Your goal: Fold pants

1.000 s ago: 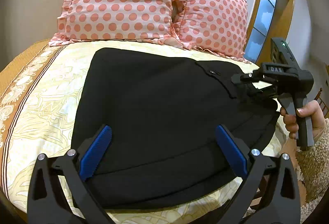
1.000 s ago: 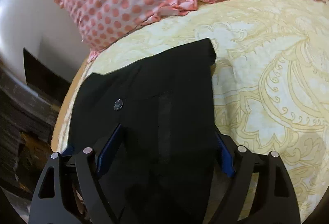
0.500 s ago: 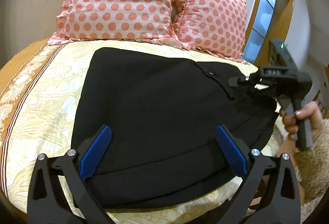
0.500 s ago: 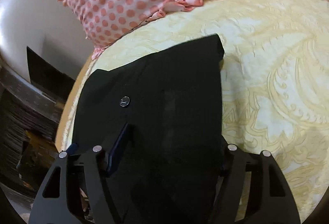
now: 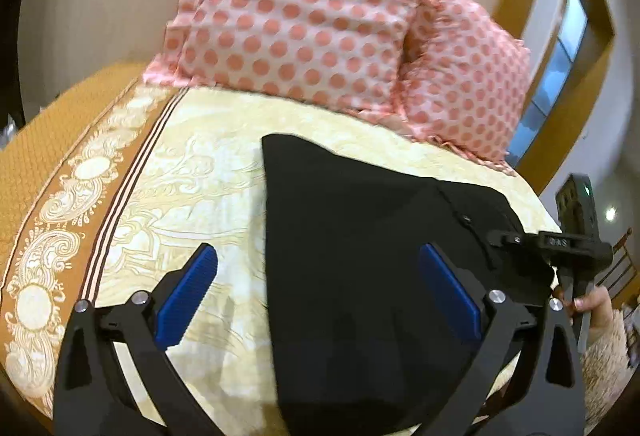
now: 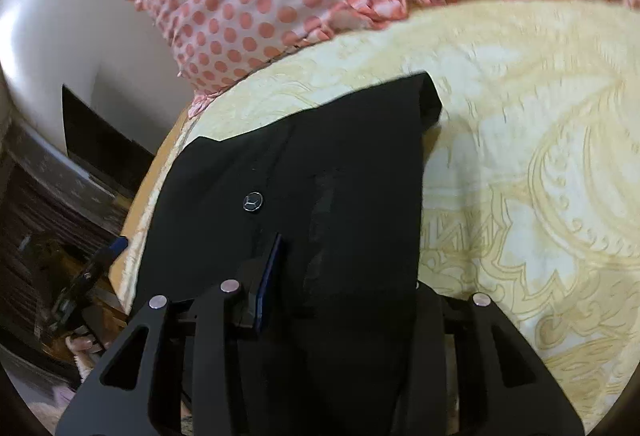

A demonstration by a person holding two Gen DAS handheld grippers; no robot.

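Black pants [image 5: 360, 236] lie on the yellow patterned bedspread [image 5: 200, 172], with a metal button [image 6: 252, 201] showing near the waist. My left gripper [image 5: 316, 292] is open, its blue pads [image 5: 188, 296] spread above the pants' left edge and holding nothing. My right gripper [image 6: 344, 288] is closed on the pants [image 6: 320, 164] at the waist end; the fabric drapes over its right finger. The right gripper also shows in the left wrist view [image 5: 560, 244] at the pants' right edge, held by a hand.
Two pink polka-dot pillows [image 5: 296, 16] stand at the head of the bed. An orange border [image 5: 48, 140] runs along the bed's left side. A wooden door frame [image 5: 580, 48] is at the right. Dark furniture [image 6: 48, 204] stands beyond the bed edge.
The right gripper has closed on the pants' waist. The left gripper has swung left and now straddles the pants' left edge; the pants look narrower and drawn toward the right.
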